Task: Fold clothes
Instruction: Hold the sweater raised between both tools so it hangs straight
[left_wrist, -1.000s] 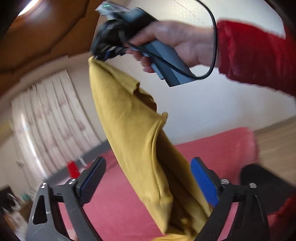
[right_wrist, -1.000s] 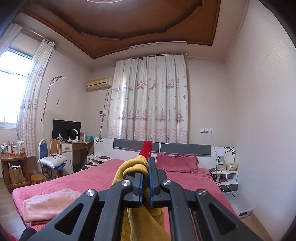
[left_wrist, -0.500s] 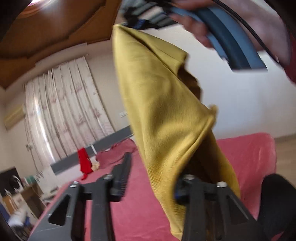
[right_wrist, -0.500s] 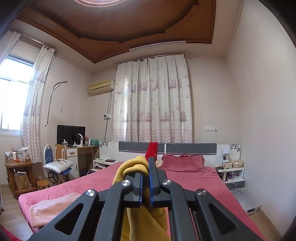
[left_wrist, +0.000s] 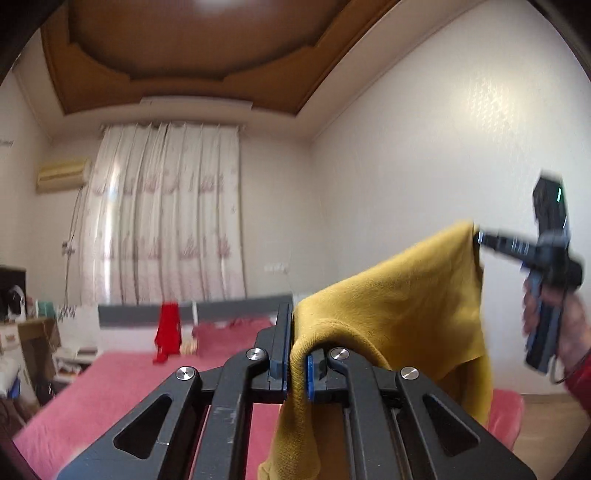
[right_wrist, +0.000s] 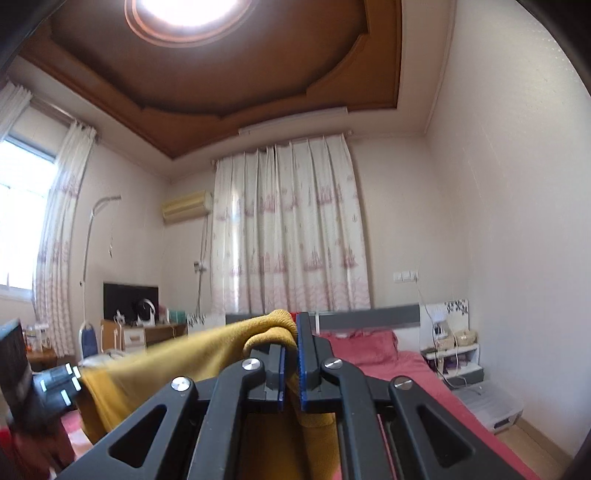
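Mustard-yellow knit garment (left_wrist: 399, 295) hangs stretched sideways above the pink bed (left_wrist: 122, 384), left tongs (left_wrist: 295, 369) and right tongs (right_wrist: 291, 369) each clamped on one end.

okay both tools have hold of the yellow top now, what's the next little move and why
Probably draw the two tools apart, level, until the yellow top hangs flat. The left tool is shut on a bunched edge, the right tool is shut on another, and the cloth between them sags in folds above the pink bed. A taut top edge should make the fold easier.
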